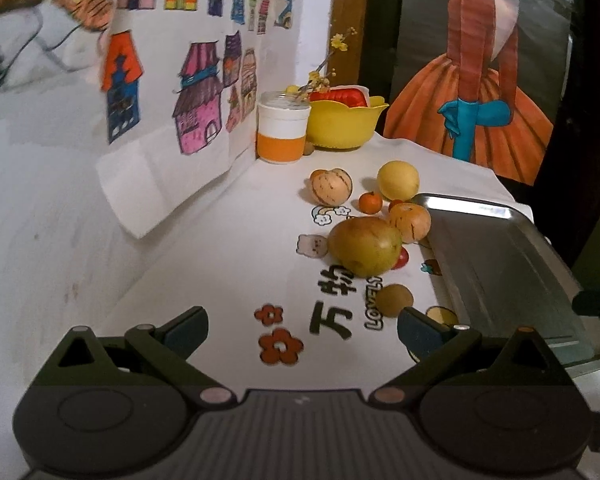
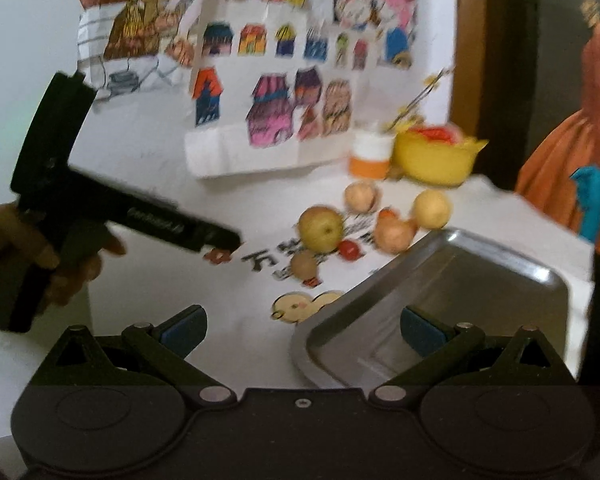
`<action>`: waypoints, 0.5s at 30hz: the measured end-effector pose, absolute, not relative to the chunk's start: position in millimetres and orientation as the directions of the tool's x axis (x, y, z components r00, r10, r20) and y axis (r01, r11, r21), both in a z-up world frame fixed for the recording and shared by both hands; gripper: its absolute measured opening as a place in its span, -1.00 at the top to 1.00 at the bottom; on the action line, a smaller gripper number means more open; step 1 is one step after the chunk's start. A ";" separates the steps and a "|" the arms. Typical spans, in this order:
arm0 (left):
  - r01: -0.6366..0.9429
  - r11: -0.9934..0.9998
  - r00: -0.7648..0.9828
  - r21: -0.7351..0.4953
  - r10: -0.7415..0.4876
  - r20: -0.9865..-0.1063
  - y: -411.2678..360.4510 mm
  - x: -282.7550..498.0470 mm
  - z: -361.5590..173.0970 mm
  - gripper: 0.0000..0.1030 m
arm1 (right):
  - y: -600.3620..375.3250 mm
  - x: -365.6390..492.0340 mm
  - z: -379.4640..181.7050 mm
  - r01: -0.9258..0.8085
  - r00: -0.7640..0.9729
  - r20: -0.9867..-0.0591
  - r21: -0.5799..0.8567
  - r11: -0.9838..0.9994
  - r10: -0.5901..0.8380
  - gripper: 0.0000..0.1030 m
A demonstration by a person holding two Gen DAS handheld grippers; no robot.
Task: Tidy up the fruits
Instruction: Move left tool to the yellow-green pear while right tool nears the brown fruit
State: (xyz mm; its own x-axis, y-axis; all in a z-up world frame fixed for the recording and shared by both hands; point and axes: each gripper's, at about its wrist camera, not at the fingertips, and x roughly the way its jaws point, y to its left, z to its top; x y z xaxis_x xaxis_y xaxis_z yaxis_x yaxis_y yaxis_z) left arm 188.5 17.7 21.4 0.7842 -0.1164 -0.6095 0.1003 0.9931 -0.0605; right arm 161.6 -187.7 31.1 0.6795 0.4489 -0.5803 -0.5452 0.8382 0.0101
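The left tongs (image 1: 302, 330) are seen spread wide above the printed cloth of the surface (image 1: 228, 264), with nothing held between the blue pads. A small brown kiwi (image 1: 394, 299) is found just ahead at about 1 o'clock, close to the right-hand finger but apart from it. Beyond it a large yellow-green pear (image 1: 364, 245) is seen, with a red cherry tomato (image 1: 402, 258) tucked against its right side. Further out, two striped pale fruits (image 1: 331, 186) (image 1: 411, 222), a small orange (image 1: 370, 202) and a round yellow fruit (image 1: 398, 180) are scattered. A metal tray (image 1: 500, 264) lies at 2 o'clock, bare inside. At 12 o'clock a white-and-orange cup (image 1: 282, 128) and a yellow bowl (image 1: 346, 120) stand against the wall.

The right tongs (image 2: 303, 330) are likewise held wide open and empty, poised over the tray's near corner (image 2: 332, 320). At 10 o'clock in the right wrist view the other handle is gripped by a hand (image 2: 28, 248).
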 end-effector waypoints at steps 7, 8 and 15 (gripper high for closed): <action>0.124 0.992 0.791 -0.021 -0.112 -0.601 15.3 208.2 23.4 -0.99 | -181.3 195.5 31.7 -0.567 0.634 -0.612 0.049 0.822 0.474 -0.99; 0.125 0.992 0.792 -0.026 -0.116 -0.600 15.8 211.3 23.5 -0.99 | -180.5 200.1 30.1 -0.569 0.634 -0.612 0.045 0.821 0.473 -0.99; 0.185 0.973 0.794 -0.140 -0.232 -0.561 21.8 236.3 22.6 -0.99 | -165.2 231.6 13.7 -0.601 0.610 -0.618 0.046 0.798 0.495 -0.99</action>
State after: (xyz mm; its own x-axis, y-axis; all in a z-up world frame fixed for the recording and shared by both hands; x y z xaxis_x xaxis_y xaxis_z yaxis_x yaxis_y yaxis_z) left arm 236.3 21.8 22.6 0.7945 -0.2320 -0.5613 0.1854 0.9727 -0.1396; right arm 231.6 -165.2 13.7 0.6105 0.4953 -0.6180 -0.6008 0.7981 0.0462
